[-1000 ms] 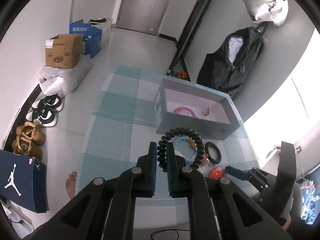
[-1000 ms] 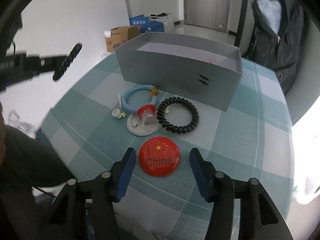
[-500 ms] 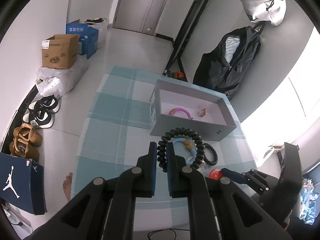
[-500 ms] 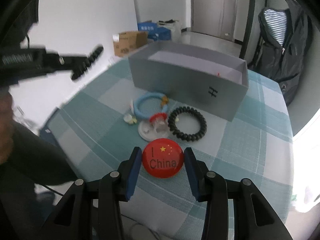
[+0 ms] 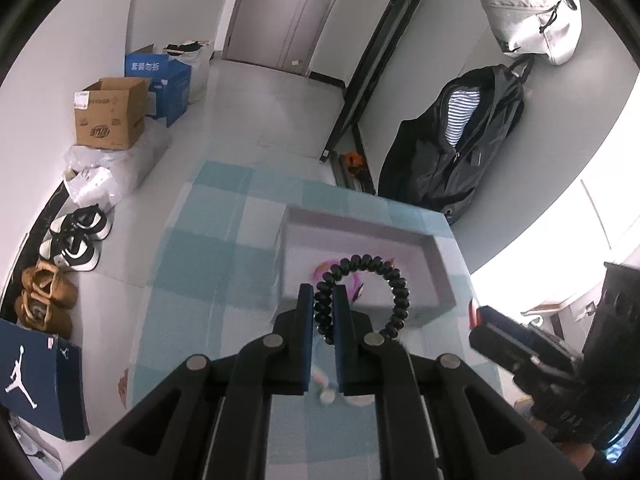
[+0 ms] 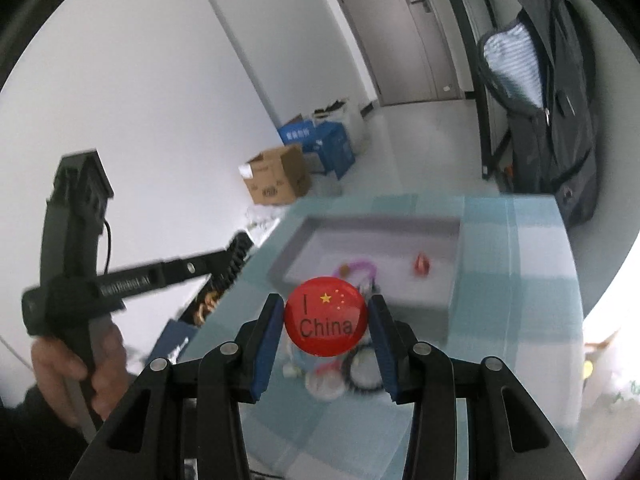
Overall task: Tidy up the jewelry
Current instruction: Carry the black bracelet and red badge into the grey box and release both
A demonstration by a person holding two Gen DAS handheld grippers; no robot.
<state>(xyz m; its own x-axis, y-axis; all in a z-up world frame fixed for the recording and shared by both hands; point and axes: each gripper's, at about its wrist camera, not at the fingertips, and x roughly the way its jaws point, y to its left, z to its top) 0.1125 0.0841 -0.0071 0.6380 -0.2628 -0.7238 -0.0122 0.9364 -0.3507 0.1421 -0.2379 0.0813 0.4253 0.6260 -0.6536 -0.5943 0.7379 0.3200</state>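
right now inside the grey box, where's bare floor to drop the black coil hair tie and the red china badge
The open grey cardboard box is bare along its far wall and in the middle, between the pink ring and the small red piece. The near left corner around the pink ring is crowded. Outside the box, the checked tablecloth to its left lies bare.

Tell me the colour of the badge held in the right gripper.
Red, with yellow stars and black "I China" lettering on the badge; the right wrist view shows it best.

One grey box (image 5: 438, 276), one red badge (image 6: 326, 322), two black spiral bracelets (image 5: 362, 280).
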